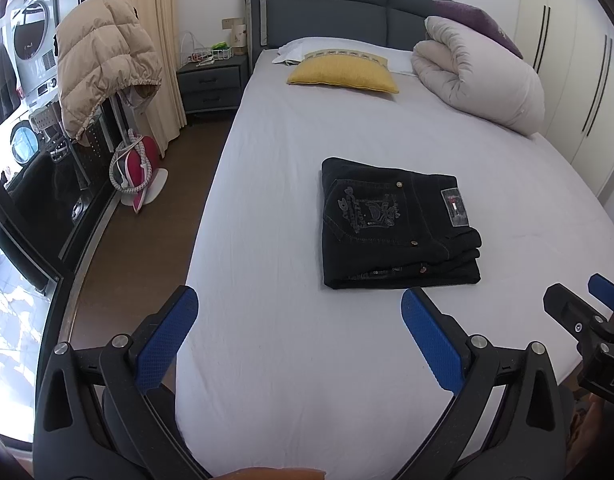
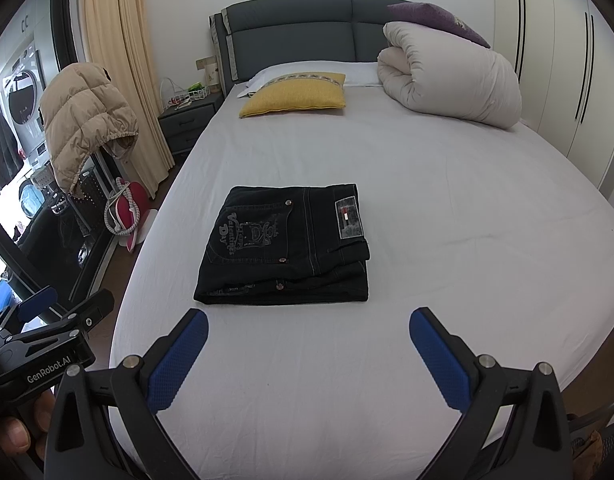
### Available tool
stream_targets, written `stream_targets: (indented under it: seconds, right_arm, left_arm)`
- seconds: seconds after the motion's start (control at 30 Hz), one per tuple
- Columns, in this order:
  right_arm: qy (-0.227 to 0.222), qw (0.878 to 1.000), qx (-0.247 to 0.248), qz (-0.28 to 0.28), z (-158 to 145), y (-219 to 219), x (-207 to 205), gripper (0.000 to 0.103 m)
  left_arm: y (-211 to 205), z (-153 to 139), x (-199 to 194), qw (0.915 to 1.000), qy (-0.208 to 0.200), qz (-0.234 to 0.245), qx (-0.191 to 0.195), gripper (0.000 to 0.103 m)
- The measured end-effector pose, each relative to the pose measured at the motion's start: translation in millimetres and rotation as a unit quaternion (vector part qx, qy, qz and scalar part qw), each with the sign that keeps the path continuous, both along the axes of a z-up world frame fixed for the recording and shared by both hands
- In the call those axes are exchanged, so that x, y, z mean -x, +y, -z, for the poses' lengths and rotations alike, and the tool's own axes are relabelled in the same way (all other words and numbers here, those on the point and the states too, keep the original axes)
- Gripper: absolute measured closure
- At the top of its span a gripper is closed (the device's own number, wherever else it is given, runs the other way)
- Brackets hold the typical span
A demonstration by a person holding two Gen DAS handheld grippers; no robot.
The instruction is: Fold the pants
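Note:
Black jeans lie folded into a compact rectangle on the white bed sheet, back pocket and label patch facing up. They also show in the right wrist view. My left gripper is open and empty, held above the sheet just short of the jeans' near edge. My right gripper is open and empty, also just short of the jeans. The right gripper shows at the right edge of the left wrist view. The left gripper shows at the left edge of the right wrist view.
A yellow pillow and a rolled white duvet lie by the grey headboard. A nightstand, a beige puffer jacket and a pink fan stand left of the bed. Wardrobe doors line the right.

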State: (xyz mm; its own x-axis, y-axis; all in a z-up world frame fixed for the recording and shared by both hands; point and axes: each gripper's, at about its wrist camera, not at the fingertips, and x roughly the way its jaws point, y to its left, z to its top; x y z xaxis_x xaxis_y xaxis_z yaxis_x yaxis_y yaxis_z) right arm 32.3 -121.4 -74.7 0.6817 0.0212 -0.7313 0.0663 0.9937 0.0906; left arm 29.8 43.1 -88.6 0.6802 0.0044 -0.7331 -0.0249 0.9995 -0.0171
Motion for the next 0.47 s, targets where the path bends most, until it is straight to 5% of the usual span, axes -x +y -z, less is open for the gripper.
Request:
stream_targets:
  seconds: [0.47]
  right_arm:
    - [0.005, 1.0, -0.002, 0.0, 5.2, -2.7, 1.5, 0.0]
  left_arm:
    - [2.3, 4.4, 3.8, 1.0, 0.0, -0.001, 0.003, 0.0]
